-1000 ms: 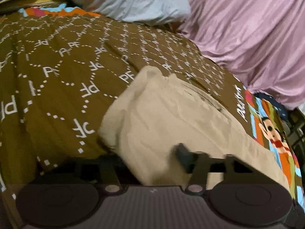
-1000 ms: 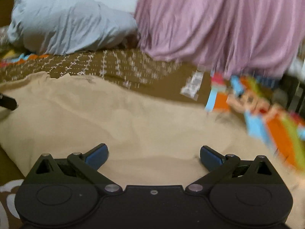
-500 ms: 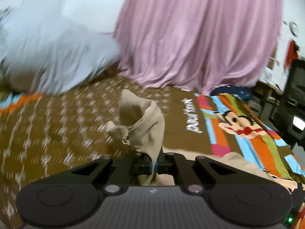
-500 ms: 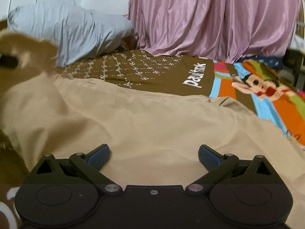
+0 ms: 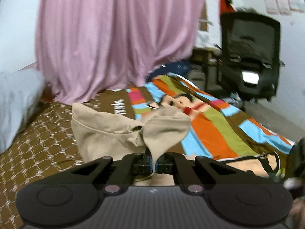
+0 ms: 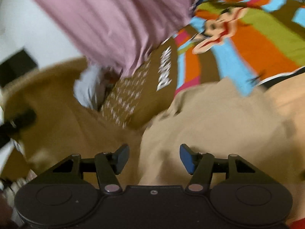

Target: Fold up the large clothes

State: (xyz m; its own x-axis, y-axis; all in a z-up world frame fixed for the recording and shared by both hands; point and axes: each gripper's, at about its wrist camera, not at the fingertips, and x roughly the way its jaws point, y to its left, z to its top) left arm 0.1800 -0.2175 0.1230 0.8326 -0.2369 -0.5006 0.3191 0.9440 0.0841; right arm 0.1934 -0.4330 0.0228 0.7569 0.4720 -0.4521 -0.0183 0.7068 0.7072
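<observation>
A large beige garment [image 6: 219,118] lies spread on the patterned bedspread [image 6: 247,43]. My left gripper [image 5: 154,162] is shut on a bunched corner of this beige garment [image 5: 122,131], which stands lifted above the bed in the left wrist view. My right gripper [image 6: 154,157] hovers just over the cloth with a gap between its blue pads [image 6: 187,158]; its jaws are closing, with a raised fold of the beige cloth lying in that gap and the pads not pressing it. At the far left of the right wrist view the lifted part of the garment hangs, blurred.
A pink curtain [image 5: 114,38] hangs behind the bed. A grey-white pillow [image 5: 17,103] lies at the left. A black office chair [image 5: 249,57] stands beyond the bed's right side. The brown, dotted part of the bedspread [image 5: 38,147] lies under the lifted cloth.
My left gripper shut on the garment's corner and carried it up and to the right. My right gripper rolled, moved across the cloth, and its jaws narrowed.
</observation>
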